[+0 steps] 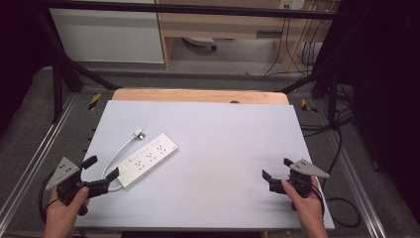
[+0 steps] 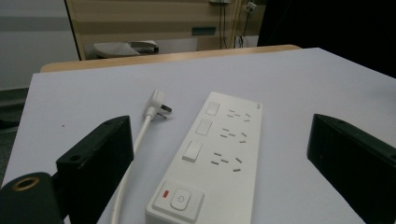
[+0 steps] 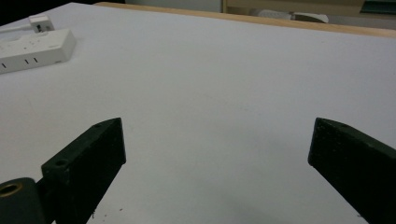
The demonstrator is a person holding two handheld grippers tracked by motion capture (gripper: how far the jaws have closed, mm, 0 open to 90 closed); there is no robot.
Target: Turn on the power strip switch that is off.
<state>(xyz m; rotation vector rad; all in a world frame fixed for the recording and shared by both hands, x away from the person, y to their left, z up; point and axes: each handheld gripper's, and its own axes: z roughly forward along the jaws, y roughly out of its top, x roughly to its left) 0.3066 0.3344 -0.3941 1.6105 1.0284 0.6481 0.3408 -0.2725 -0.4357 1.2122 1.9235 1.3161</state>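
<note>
A white power strip (image 1: pixel 147 158) lies flat on the left half of the table (image 1: pixel 223 148), set on a diagonal, with its switch end toward the person. Its white cable (image 1: pixel 119 153) loops out from the near end and runs up to a plug (image 1: pixel 139 132) that rests on the table just beyond the strip's left side.

The left tongs (image 1: pixel 103 168) hover just before the strip's near end, released and spread wide, with nothing between the jaws; in the left gripper view the strip (image 2: pixel 210 158) sits between the two black jaws but apart from both. The right tongs (image 1: pixel 276 170) are also released, held over bare table well apart from the strip.

The strip looks like a long, stiff box of smooth moulded plastic with rounded edges, three rocker switches, three rows of socket slots and a round power button (image 2: pixel 180 200) beside a small red mark. It is probably light but slick, so a grip across its narrow width, on the two long side walls near the middle, should hold best. The cable is soft and springy and may drag or tug the strip askew; the plug's metal prongs are the only hard, snagging part.
</note>
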